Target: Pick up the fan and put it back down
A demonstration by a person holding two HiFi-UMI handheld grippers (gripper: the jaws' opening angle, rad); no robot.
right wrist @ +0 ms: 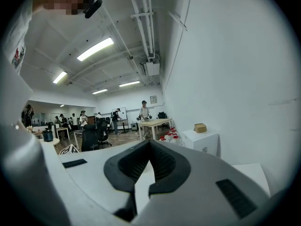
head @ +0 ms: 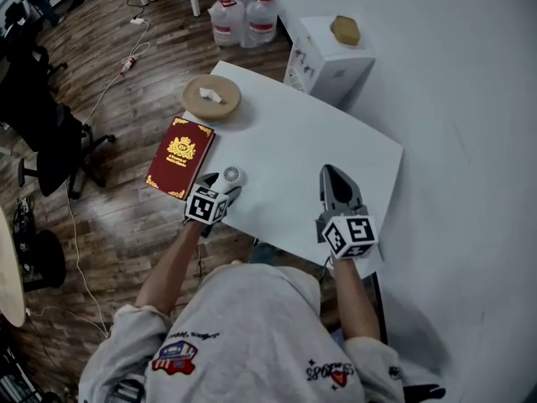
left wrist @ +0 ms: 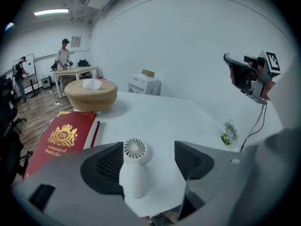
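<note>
The fan (left wrist: 135, 166) is looking like smooth, matt white plastic, and the surface (head: 310, 149) under it is showing a plain matt white finish. The book (head: 179, 157) is showing a red cover with glinting gilt stamping. The basket (head: 191, 99) is looking roughly woven, the floor (head: 126, 217) like glossy wood planks.
</note>
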